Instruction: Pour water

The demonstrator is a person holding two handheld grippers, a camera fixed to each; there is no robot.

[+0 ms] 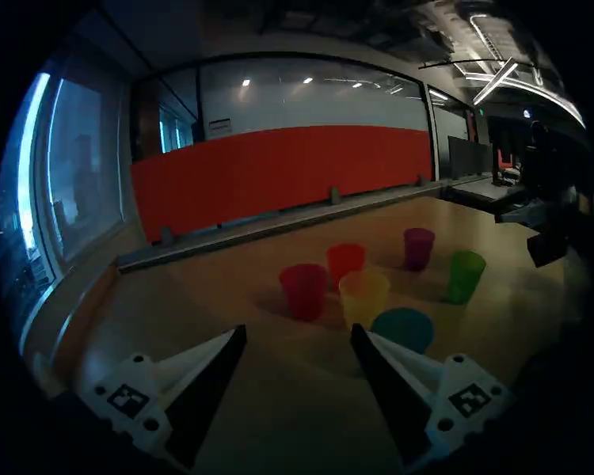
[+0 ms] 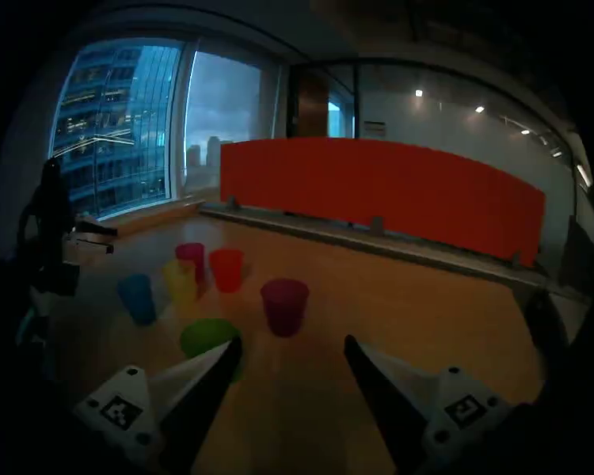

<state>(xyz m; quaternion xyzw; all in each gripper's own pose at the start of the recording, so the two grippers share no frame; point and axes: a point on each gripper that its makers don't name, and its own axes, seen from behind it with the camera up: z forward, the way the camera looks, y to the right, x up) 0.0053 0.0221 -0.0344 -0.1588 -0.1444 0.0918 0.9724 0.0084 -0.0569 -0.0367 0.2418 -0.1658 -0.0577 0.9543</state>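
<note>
While poised above table [image 1: 281, 412], faces six upright cups [image 1: 364, 297] clustered mid-frame, none gripped. At left gripper [image 1: 297, 331], spread wide and empty: red cup [image 1: 303, 291] dead ahead between jaws, teal cup [image 1: 402, 328] just beyond lower-right finger. At right gripper [image 2: 291, 342], likewise spread, empty: purple cup [image 2: 284, 306] straight ahead, nearest; green cup [image 2: 206, 336] beside lower-left finger.
</note>
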